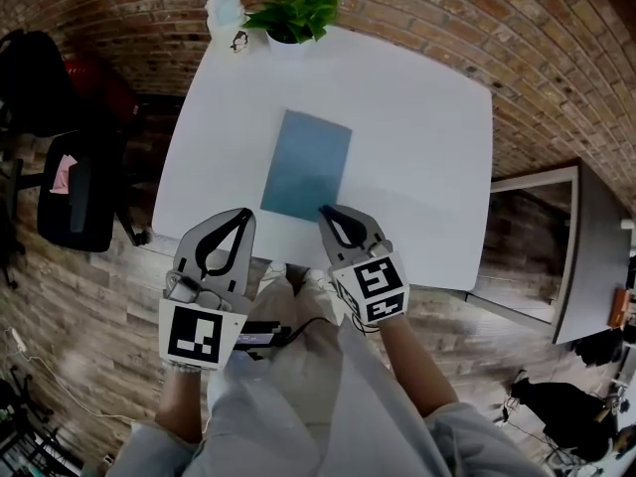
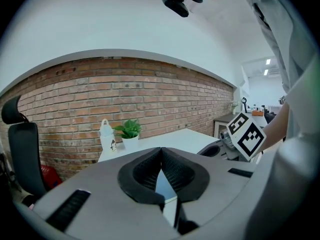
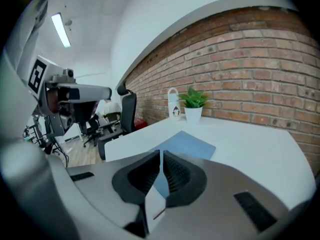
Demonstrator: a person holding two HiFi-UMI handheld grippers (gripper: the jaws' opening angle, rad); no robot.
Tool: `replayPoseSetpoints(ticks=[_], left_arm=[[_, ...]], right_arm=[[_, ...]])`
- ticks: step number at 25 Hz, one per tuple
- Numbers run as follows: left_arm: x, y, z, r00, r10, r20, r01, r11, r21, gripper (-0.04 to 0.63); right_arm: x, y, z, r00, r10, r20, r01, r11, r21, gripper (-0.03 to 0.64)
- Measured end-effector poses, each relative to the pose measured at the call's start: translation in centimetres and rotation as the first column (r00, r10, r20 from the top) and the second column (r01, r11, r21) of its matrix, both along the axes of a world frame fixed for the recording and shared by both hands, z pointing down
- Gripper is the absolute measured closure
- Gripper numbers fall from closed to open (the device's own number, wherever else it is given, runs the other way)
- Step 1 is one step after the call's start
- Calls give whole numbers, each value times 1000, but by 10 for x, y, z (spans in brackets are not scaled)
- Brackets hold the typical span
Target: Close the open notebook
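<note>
The notebook point(image 1: 306, 165) lies shut, blue cover up, in the middle of the desk point(image 1: 427, 147). The left gripper point(image 1: 241, 217) and right gripper point(image 1: 324, 212) hover just short of it, fingers pressed together and empty, likely because the closing looks done.

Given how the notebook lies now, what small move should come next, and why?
Probably just draw both grippers back toward the person: the notebook already lies closed and flat on the table, and the left gripper and right gripper are shut on nothing by its near end.
</note>
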State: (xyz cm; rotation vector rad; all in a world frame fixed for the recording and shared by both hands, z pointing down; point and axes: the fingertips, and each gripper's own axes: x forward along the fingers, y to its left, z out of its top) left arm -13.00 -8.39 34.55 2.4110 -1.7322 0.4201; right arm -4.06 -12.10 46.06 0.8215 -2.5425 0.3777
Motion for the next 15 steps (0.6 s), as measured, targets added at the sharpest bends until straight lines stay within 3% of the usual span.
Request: replayPoseSetpoints(ticks=[9, 15], left_arm=[[26, -9, -35, 997, 80, 0, -80, 995, 64, 577], [41, -15, -55, 991, 130, 16, -131, 986, 103, 577]], right_arm=[[33, -7, -76, 985, 103, 137, -120, 985, 123, 568], [52, -5, -116, 976, 129, 177, -163, 967, 193, 568]])
